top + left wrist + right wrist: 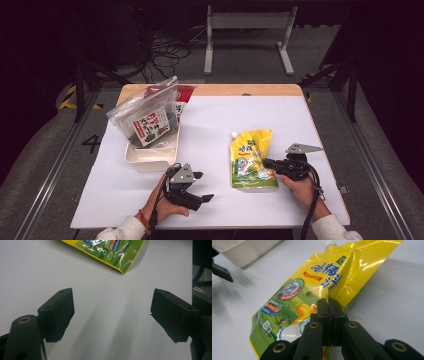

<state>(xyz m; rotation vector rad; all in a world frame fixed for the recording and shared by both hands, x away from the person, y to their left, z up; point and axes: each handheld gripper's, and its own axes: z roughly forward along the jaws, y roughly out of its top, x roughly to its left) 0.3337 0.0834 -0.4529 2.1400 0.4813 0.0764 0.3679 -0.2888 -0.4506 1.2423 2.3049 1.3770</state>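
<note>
A yellow and green spouted refill pouch (251, 158) lies flat on the white table (215, 125), right of centre. My right gripper (268, 164) is shut on the pouch's right edge; in the right gripper view the pouch (312, 287) buckles upward where the jaws of that gripper (329, 305) pinch it. My left gripper (201, 186) rests near the front edge, left of the pouch, open with nothing between its fingers. In the left gripper view its jaws (112, 312) stand wide apart over bare table, with a corner of the pouch (117, 257) ahead.
A white tray (150, 155) sits at the left, holding a clear bag of dark snacks (147, 112). A red packet (183, 95) lies behind it. Beyond the table's far edge stand cables and a metal frame (247, 30).
</note>
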